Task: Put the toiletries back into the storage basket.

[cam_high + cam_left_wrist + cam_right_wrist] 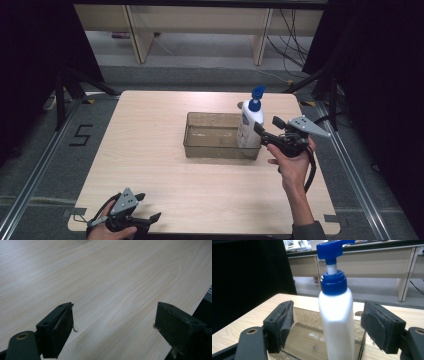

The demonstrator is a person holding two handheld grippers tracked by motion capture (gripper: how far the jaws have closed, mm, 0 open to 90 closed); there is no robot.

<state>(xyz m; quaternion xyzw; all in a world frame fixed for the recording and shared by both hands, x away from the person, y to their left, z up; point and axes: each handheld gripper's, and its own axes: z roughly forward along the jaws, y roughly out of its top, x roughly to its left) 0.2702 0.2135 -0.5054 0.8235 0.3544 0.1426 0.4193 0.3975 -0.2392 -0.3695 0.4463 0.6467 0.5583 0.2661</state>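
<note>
— Surface under inspection?

— A light wooden table point(150, 150) with rounded corners, grain running lengthwise, evenly lit.

— Floor?

— Grey floor point(40, 150) all round. A black figure "5" point(81, 135) is marked to the table's left. Metal rails point(30, 175) run along both sides.

— Beyond the table?

— Pale wooden desks point(200, 22) on panel legs, with black cables point(290, 40) hanging at the right.

— Sides?

— Black curtains point(380, 75) left and right, with dark stand legs point(70, 85) at their foot.
</note>
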